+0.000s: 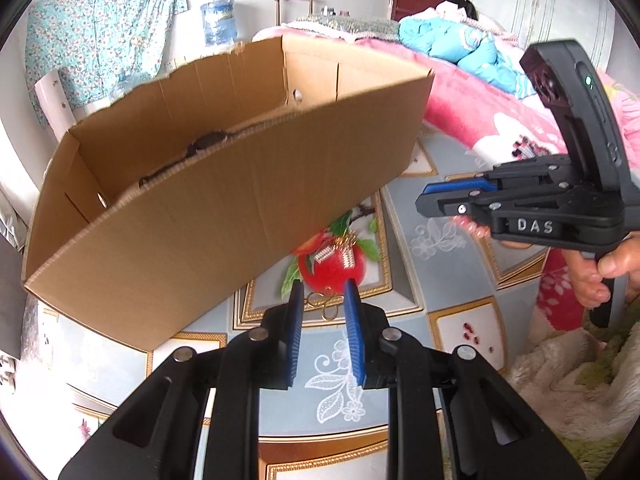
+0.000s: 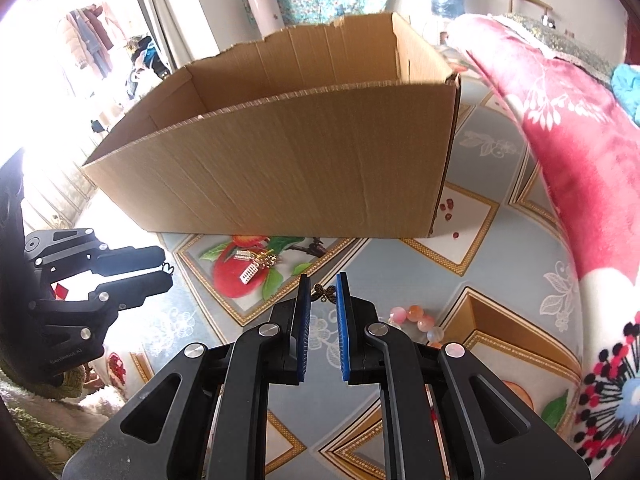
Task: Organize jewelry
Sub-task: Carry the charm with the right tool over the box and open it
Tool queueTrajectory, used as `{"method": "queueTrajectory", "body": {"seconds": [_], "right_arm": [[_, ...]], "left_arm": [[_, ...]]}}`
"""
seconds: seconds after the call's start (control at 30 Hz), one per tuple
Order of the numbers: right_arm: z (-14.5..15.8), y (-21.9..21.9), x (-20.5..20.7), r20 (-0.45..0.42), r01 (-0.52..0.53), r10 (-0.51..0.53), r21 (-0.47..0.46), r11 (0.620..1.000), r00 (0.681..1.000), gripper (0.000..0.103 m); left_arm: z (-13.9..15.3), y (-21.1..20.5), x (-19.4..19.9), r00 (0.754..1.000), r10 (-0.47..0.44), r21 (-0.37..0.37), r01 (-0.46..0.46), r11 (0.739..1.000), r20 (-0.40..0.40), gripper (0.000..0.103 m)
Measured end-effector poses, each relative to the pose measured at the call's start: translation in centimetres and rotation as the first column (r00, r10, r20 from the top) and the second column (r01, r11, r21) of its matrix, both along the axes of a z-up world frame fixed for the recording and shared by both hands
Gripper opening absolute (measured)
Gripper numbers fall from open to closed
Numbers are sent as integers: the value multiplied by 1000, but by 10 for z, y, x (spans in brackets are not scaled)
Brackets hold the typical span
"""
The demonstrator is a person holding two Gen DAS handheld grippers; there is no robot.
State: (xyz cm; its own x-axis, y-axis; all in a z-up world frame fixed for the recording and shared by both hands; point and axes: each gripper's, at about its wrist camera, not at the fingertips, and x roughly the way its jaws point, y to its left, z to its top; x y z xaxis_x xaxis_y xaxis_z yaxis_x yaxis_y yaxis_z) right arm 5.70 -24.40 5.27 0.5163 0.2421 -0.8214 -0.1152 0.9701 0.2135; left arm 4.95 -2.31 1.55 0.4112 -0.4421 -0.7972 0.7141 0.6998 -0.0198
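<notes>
Jewelry is lying on the patterned cloth (image 2: 400, 272) at six o'clock of the cardboard box (image 2: 288, 160). Right gripper (image 2: 323, 292) is framing a butterfly charm (image 2: 324, 293) with jaws narrowly parted, grip uncertain; left gripper (image 1: 323, 292) is hovering slightly open, empty, over the sparkly earrings (image 1: 336, 254).

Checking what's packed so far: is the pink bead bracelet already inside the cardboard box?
No, the pink bead bracelet lies on the patterned cloth, outside the cardboard box.

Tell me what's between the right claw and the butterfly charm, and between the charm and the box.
Nothing visible: the butterfly charm sits between the right claw's tips. Toward the cardboard box, only its own near wall stands, so go over the rim.
</notes>
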Motion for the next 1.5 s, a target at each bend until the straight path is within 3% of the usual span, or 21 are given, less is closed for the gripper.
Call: {"method": "queueTrajectory", "body": {"seconds": [0.2, 0.33, 0.53, 0.67, 0.87, 1.0, 1.23, 1.5], "right_arm": [[33, 2, -12, 83, -8, 7, 10, 1000, 997, 10], [71, 0, -15, 178, -28, 24, 21, 999, 984, 10], [113, -3, 11, 301, -64, 48, 44, 997, 952, 10], [112, -1, 46, 322, -76, 54, 55, 996, 945, 10], [84, 5, 95, 221, -59, 45, 56, 997, 974, 10], [72, 5, 115, 162, -27, 19, 46, 999, 987, 10], [66, -6, 123, 136, 26, -32, 43, 999, 990, 15], [72, -9, 118, 157, 47, -52, 36, 998, 986, 31]], "left_arm": [[37, 4, -8, 999, -27, -99, 30, 995, 34, 20], [73, 3, -8, 994, -55, -166, 69, 984, 91, 20], [109, -3, 14, 983, -37, -216, 76, 973, 181, 20], [100, -16, 59, 991, 21, -183, 4, 983, 134, 20], [68, -29, 121, 993, 118, -107, -116, 987, 16, 20], [52, -31, 144, 985, 169, -70, -171, 983, -30, 20], [41, -33, 164, 971, 225, -34, -228, 973, -75, 20], [44, -28, 165, 966, 253, -39, -255, 966, -49, 44]]}}
